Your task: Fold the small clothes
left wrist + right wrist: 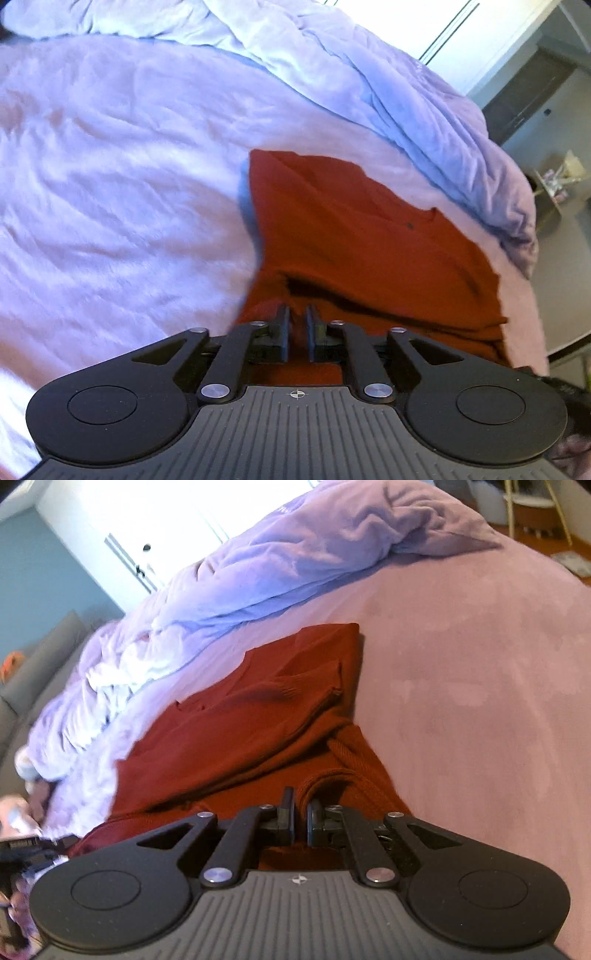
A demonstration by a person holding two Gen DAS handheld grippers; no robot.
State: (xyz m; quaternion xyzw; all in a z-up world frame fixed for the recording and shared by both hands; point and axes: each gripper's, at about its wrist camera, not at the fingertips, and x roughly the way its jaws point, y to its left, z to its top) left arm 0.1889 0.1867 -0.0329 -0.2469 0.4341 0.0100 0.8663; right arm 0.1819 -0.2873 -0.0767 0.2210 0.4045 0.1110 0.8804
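No text or label can be read.

A pale lilac bed sheet [122,192] covers the bed, with soft wrinkles. A crumpled lilac duvet [295,554] lies along its far edge. Beyond the duvet, a bright white door [147,535] stands next to a teal wall [48,576]. A grey sofa [40,653] is at the left side. A small white stand [532,506] is on the wooden floor.
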